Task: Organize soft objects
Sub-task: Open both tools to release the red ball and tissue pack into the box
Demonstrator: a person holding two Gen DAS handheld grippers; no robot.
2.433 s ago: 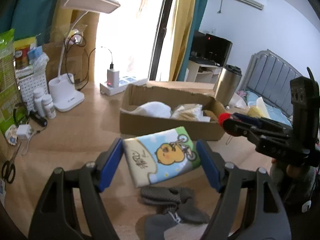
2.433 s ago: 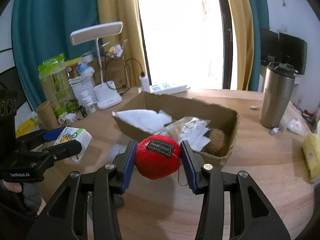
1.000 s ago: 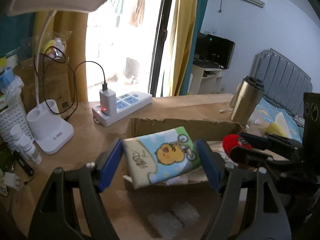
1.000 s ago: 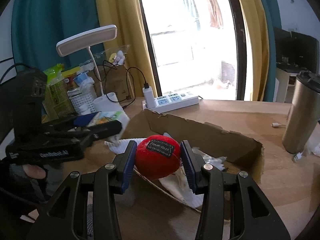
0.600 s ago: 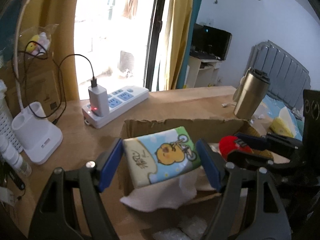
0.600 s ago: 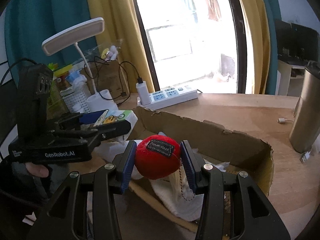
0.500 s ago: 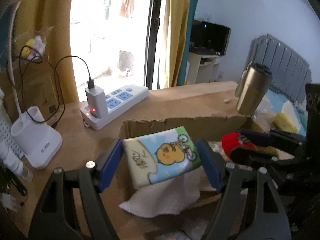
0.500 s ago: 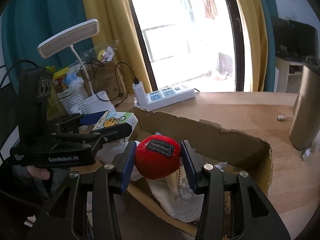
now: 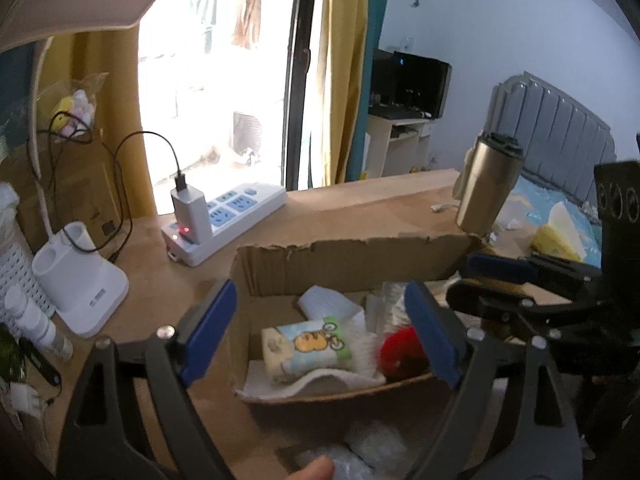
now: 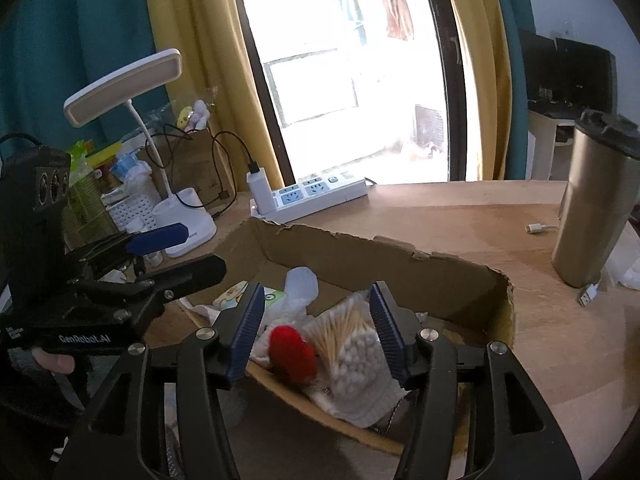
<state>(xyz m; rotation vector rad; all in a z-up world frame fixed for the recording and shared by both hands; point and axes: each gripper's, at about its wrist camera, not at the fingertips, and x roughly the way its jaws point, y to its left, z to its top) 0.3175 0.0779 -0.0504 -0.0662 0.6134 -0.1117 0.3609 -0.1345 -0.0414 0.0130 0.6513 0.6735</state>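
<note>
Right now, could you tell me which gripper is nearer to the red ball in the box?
Right. The right gripper hangs just above the red ball, jaws opening around it. The left gripper is over the tissue pack beside the ball.

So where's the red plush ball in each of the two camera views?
Left wrist view: the red plush ball lies inside the cardboard box, lower right of centre, partly hidden by a blue pad.
Right wrist view: it lies low and centre-left, in the box beside the cotton swabs.
Shared landmark: the white power strip.
</note>
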